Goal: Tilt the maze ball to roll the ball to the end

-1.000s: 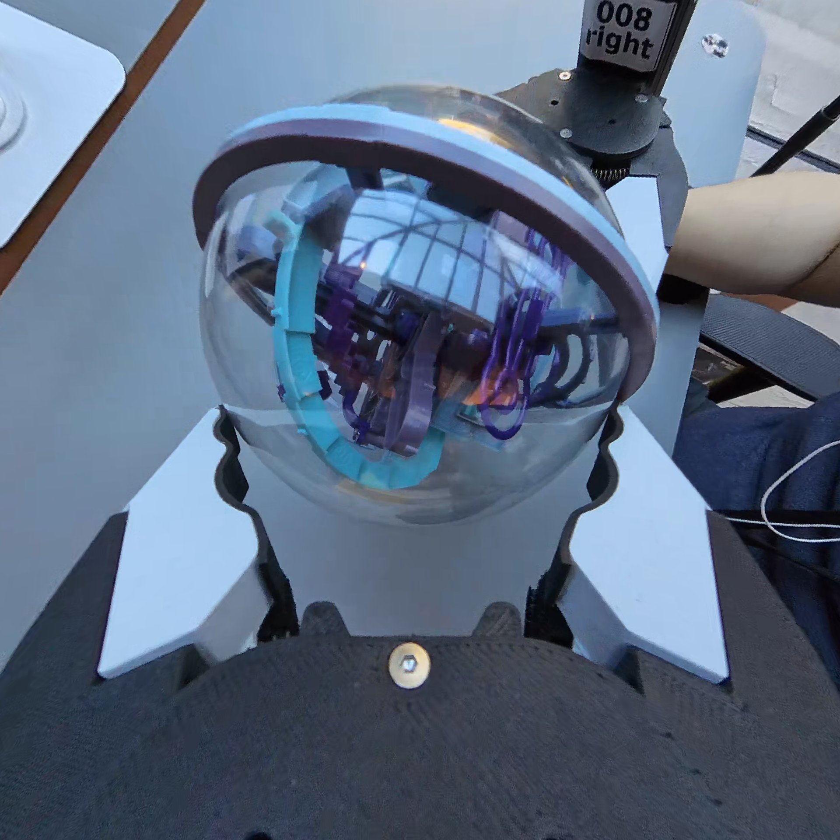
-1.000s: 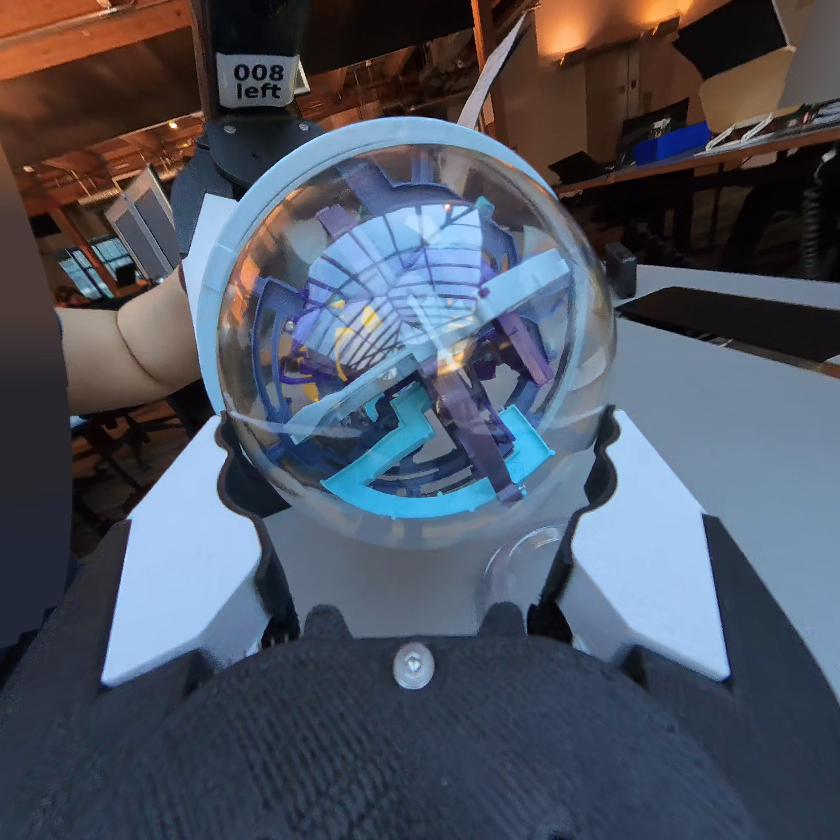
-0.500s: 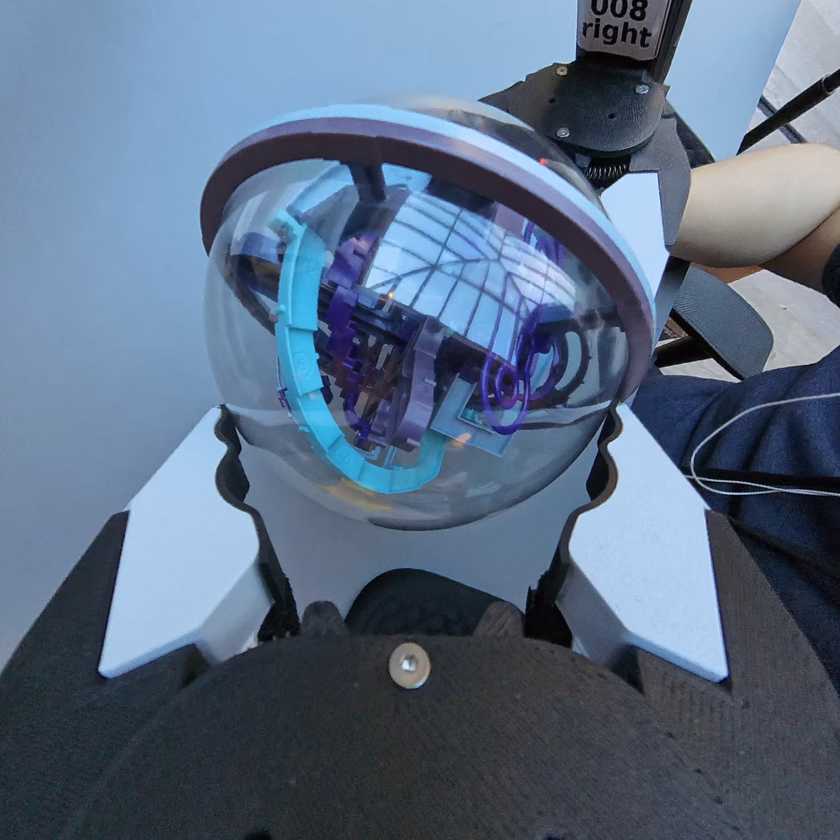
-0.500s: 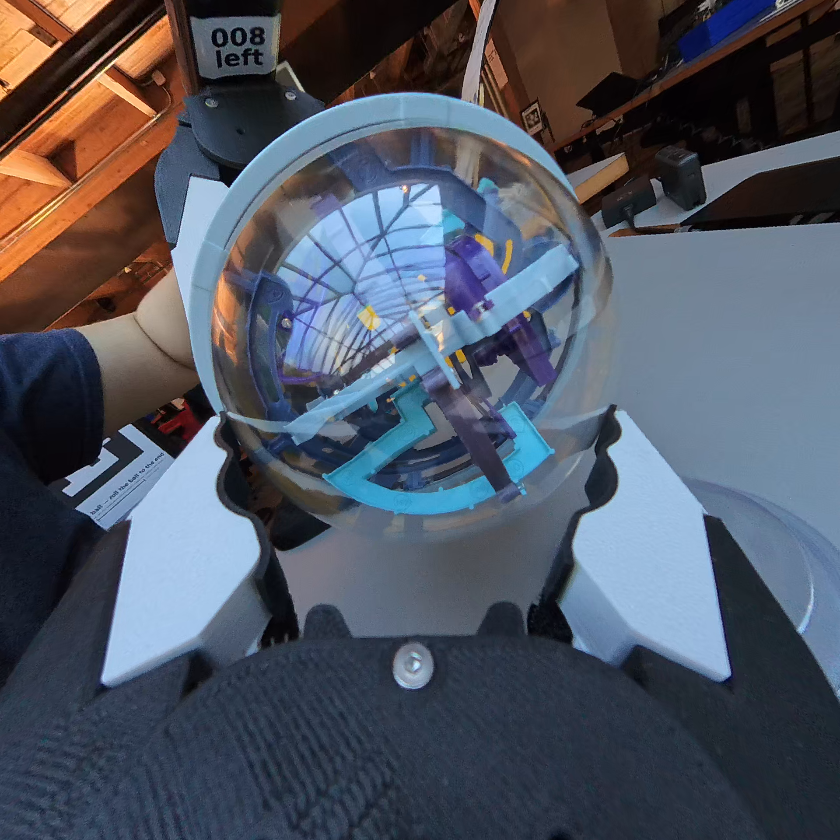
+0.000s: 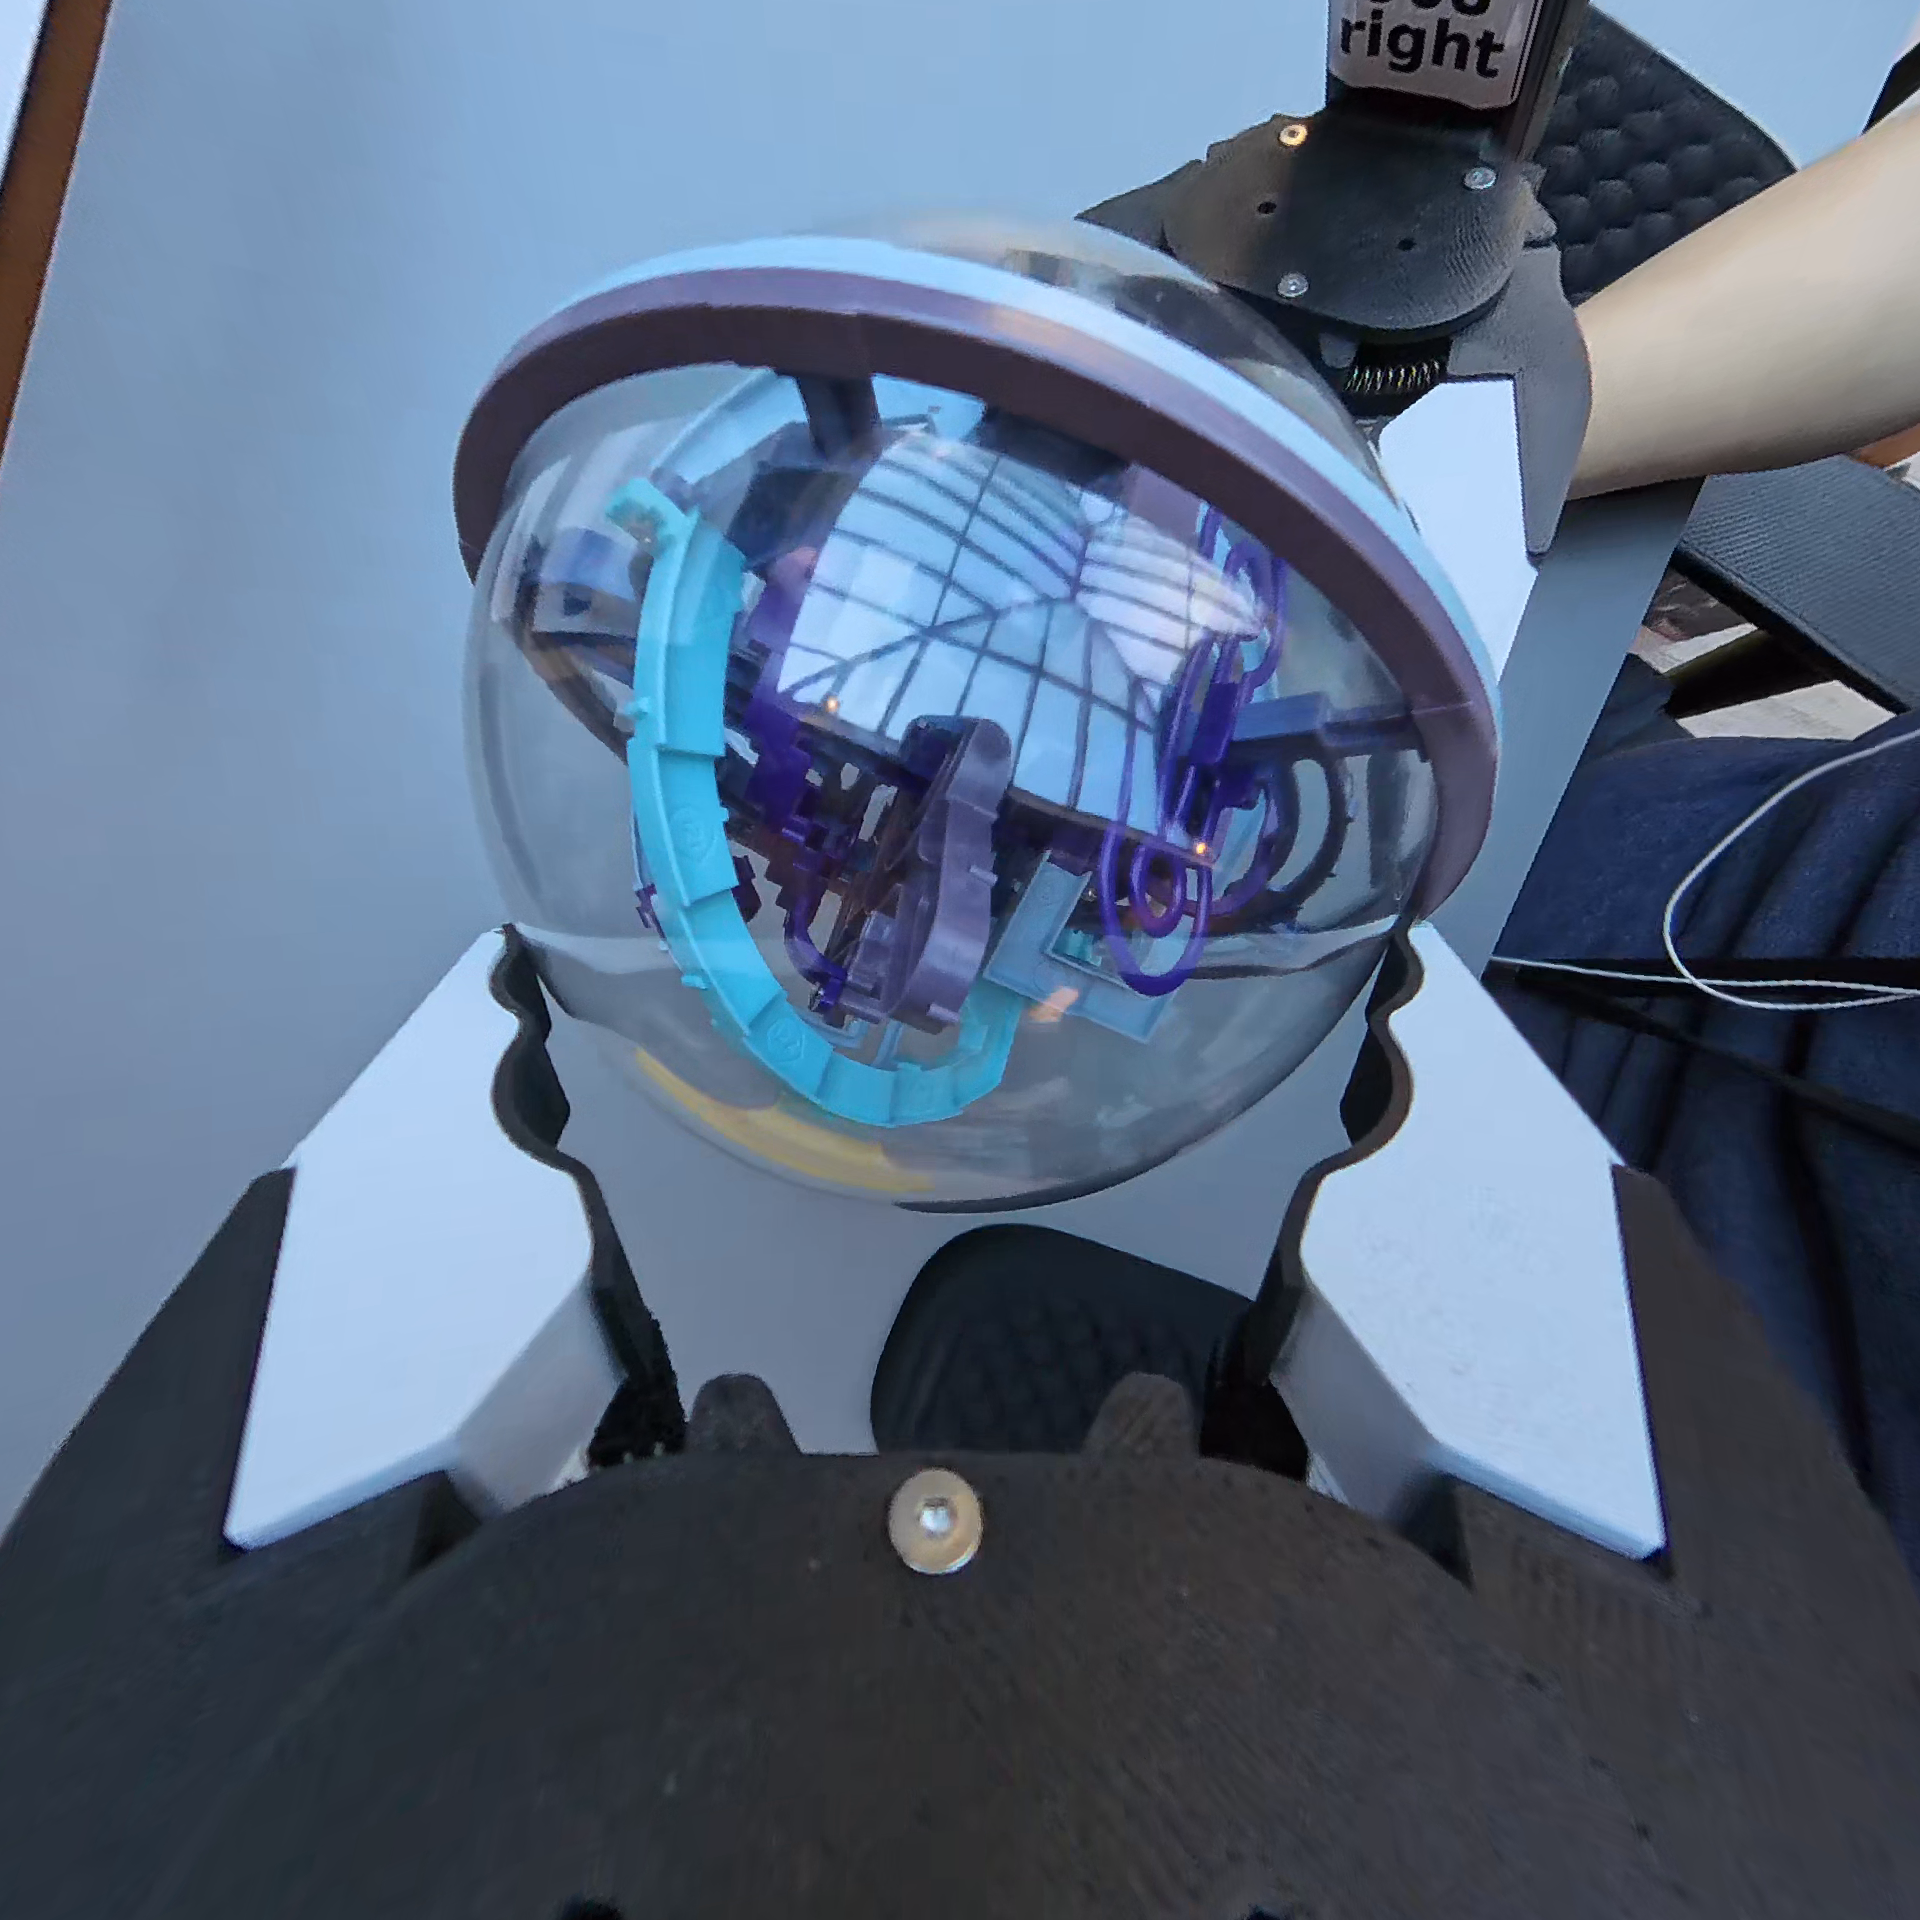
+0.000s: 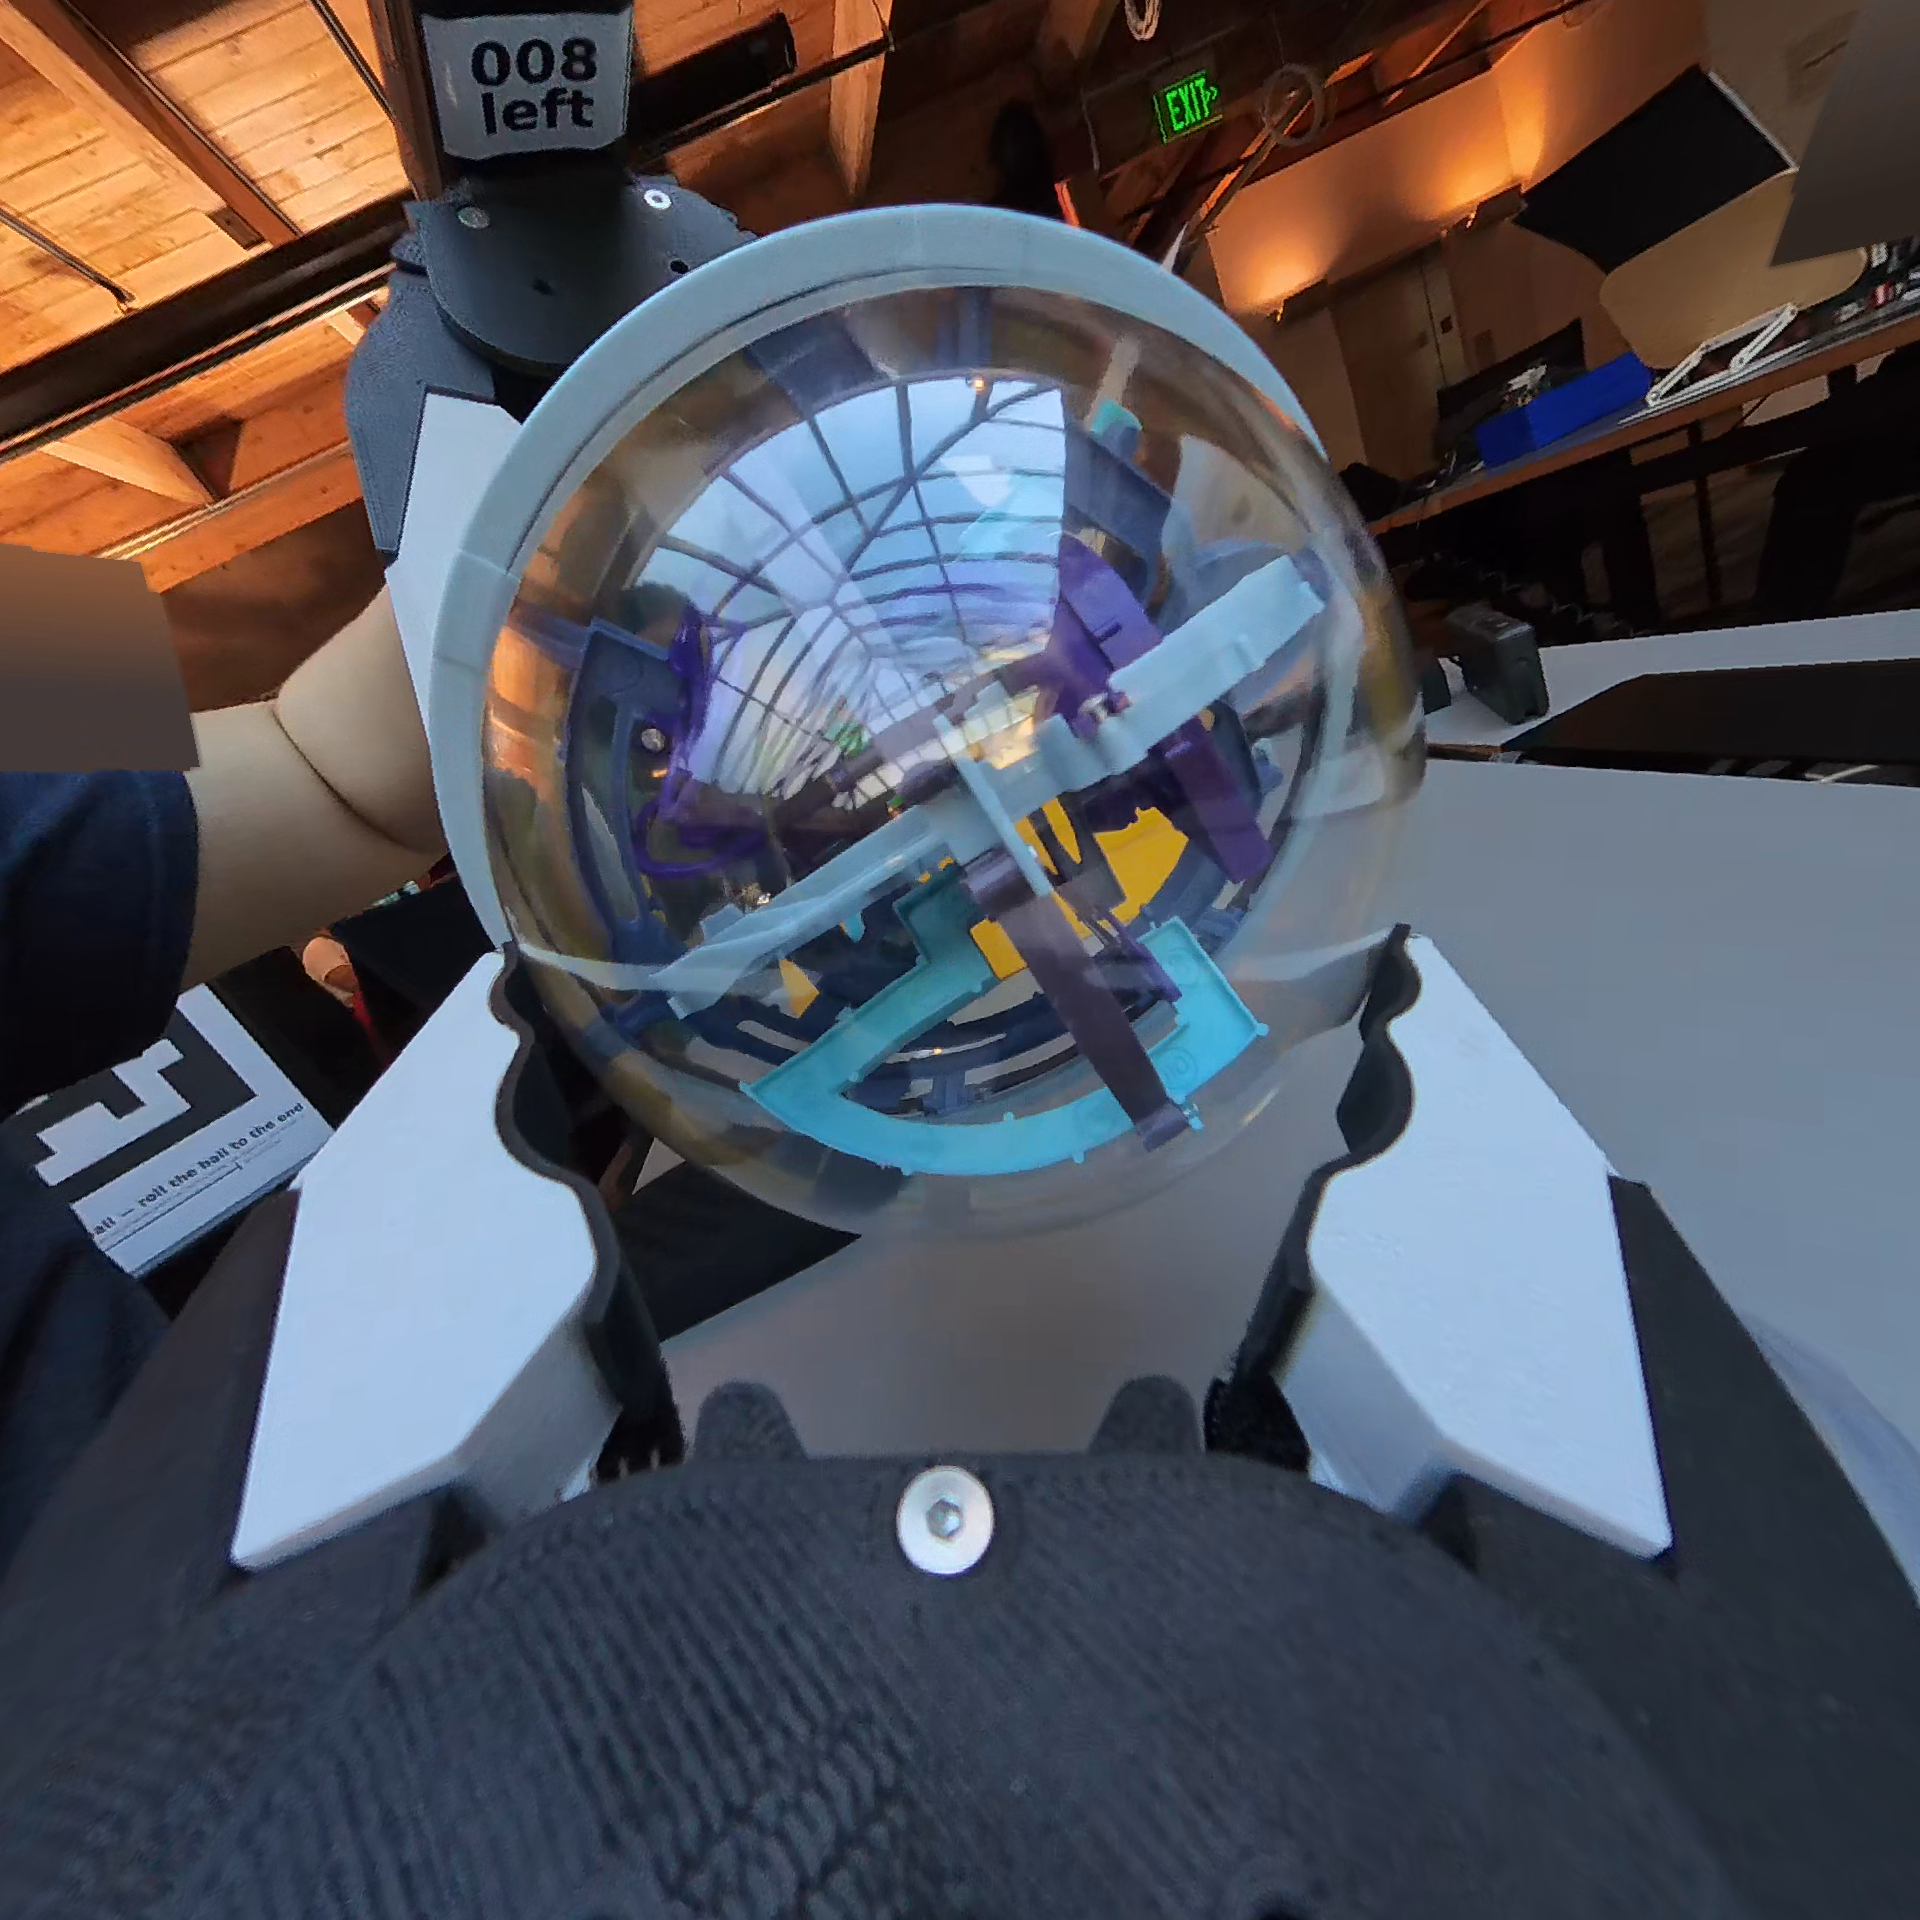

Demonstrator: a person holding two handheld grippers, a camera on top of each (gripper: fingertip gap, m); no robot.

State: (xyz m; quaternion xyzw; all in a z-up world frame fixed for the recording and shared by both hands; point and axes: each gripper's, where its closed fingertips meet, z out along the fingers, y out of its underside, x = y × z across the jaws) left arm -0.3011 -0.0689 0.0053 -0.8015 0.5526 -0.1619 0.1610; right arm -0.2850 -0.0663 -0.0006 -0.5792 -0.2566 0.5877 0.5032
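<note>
Black ribbed plastic fills the near edge of both wrist views, with a silver screw in the middle, and from it my white fingers with wavy black pads reach forward. My left claw (image 5: 951, 987) is pinching the maze ball (image 5: 966, 707), its pads (image 5: 525, 1018) touching the lower sides of the clear shell; my right claw (image 6: 951, 997) is pinching the same maze ball (image 6: 935, 748) from the opposite side, pads (image 6: 1377, 1029) pressed against the curve. So the sphere hangs between my two claws, lifted above the pale grey bench (image 5: 239, 520), touching nothing but the four pads. Inside the shell I see a turquoise curved track (image 5: 686, 831), dark purple looping rails (image 5: 1174, 831), a lilac flat piece, some yellow low down, and in the right view a pale grey cross-beam (image 6: 1164, 686). A thick ring (image 5: 1039, 301), purple on one face and light blue-grey on the other, circles the sphere and sits tilted, high on the far side. I cannot make out the small ball within the tracks. Beyond the sphere each view shows my other claw's black body with a label, and a bare forearm (image 5: 1745, 312) behind it. Farther off in the right view a printed sheet (image 6: 166, 1132) lies at left, then benches with gear (image 6: 1558, 416), a wooden ceiling (image 6: 156, 208) and a green lit sign (image 6: 1184, 104).
</note>
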